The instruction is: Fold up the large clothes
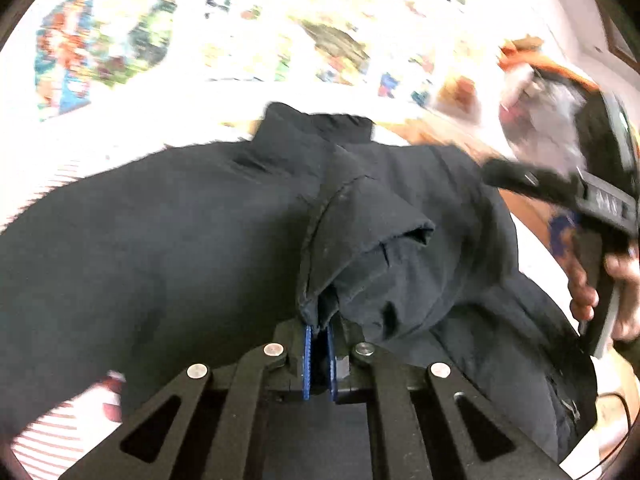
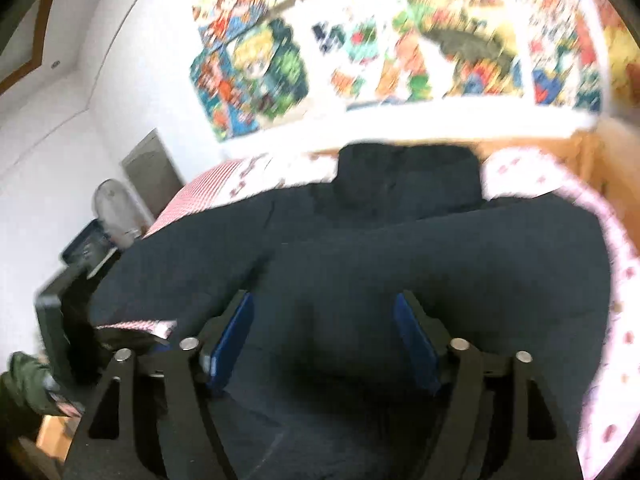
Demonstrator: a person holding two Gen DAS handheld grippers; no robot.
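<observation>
The left gripper (image 1: 319, 344) is clamped on a sleeve cuff (image 1: 360, 248) of the black jacket (image 1: 160, 240). The right gripper (image 2: 323, 340) hovers over it, blue pads (image 2: 414, 344) spread apart. The jacket lies across a pink-patterned bed (image 2: 616, 288) beneath bright wall posters (image 2: 256, 76).

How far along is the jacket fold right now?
Early stage. Done: the black jacket lies spread on the bed, collar toward the poster wall. In hand: the left gripper is shut on a sleeve cuff, lifted over the body. The right gripper is open above the fabric, holding nothing. Left: the other side and the final folds.
</observation>
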